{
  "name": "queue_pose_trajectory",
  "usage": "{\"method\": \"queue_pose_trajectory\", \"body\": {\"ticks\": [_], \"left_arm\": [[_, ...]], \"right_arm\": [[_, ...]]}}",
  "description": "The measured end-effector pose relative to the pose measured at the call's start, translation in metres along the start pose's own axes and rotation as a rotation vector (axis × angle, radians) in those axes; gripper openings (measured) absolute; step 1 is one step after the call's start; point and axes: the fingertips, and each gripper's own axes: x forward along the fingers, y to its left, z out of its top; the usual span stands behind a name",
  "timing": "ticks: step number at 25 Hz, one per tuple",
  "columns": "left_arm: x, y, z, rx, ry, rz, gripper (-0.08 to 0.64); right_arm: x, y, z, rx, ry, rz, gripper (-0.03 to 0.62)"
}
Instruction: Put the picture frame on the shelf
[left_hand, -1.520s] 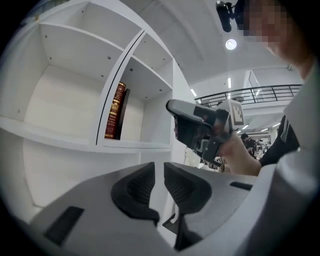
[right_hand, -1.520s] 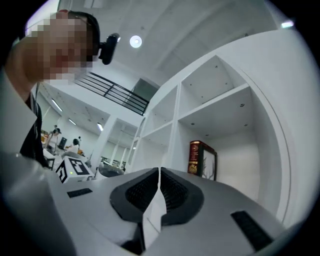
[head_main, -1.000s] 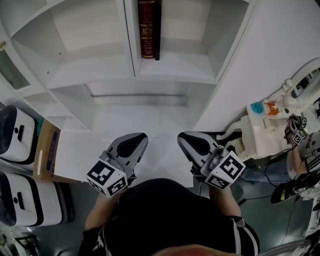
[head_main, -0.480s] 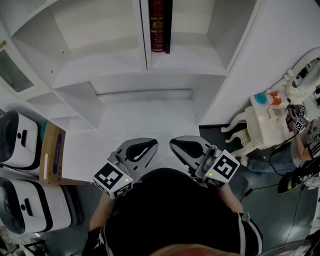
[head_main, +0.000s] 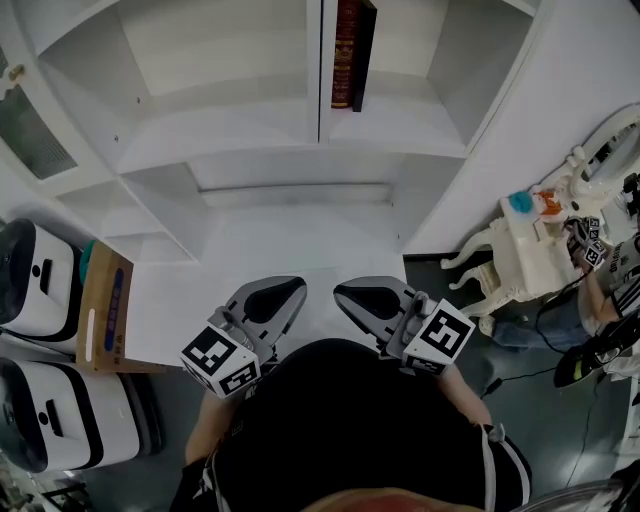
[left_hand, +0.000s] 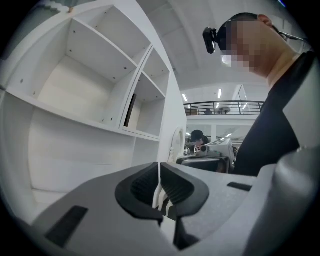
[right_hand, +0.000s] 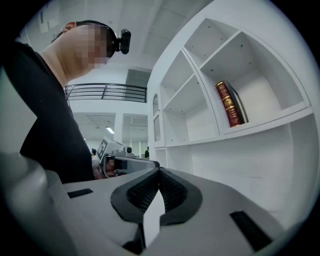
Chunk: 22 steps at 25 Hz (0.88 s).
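A thin dark picture frame (head_main: 365, 55) stands upright on the white shelf (head_main: 250, 140), right against a red book (head_main: 346, 55). It also shows as a dark slab (right_hand: 240, 102) behind the red book (right_hand: 227, 104) in the right gripper view, and as a dark strip (left_hand: 130, 111) in the left gripper view. My left gripper (head_main: 290, 290) and right gripper (head_main: 345, 293) hover side by side over the lower ledge, close to my body and far from the frame. Both are shut with nothing between them (left_hand: 160, 172) (right_hand: 159, 175).
A cardboard box (head_main: 100, 310) and two white machines (head_main: 40, 280) sit at the left. A white ornate table (head_main: 520, 250) with a teal item stands at the right, with a person (head_main: 600, 300) beside it. The other shelf compartments hold nothing.
Both grippers have drawn closer together and nearer my body. The view has swung, so the shelf and book sit further right in the picture.
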Motion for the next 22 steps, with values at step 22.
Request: {"method": "queue_pose_trajectory", "body": {"ticks": [22], "left_arm": [[-0.002,-0.003,0.000,-0.023,-0.012,-0.008,0.018]], "right_arm": [[-0.022,-0.026,0.007,-0.006,-0.025,-0.101,0.018]]}}
